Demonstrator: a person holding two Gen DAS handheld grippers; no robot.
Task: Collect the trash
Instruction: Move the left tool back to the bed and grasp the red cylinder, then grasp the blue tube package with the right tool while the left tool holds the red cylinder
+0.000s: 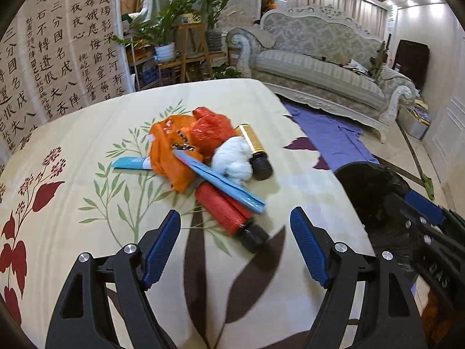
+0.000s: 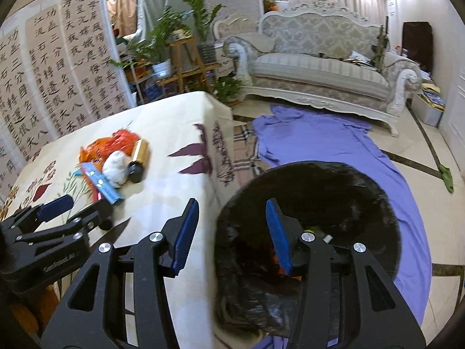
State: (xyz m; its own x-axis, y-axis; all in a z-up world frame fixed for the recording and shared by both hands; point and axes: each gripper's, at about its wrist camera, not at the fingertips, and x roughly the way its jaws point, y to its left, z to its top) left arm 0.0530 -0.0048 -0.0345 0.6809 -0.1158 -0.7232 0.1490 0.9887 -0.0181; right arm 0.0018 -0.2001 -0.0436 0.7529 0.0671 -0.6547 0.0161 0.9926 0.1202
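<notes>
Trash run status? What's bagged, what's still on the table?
Bagged: a few bits seem to lie inside the black bag; can't tell what. In hand: nothing. The left gripper is open, facing the pile; the right gripper is open at the bag's rim. Left: red tube, blue tube, orange wrapper, white wad, gold bottle.

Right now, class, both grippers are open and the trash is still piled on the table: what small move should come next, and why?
Probably ease the left gripper forward and close on the red cylinder, the nearest piece, lying between its open fingers. The right gripper hovers open over the black bag beside the table.
</notes>
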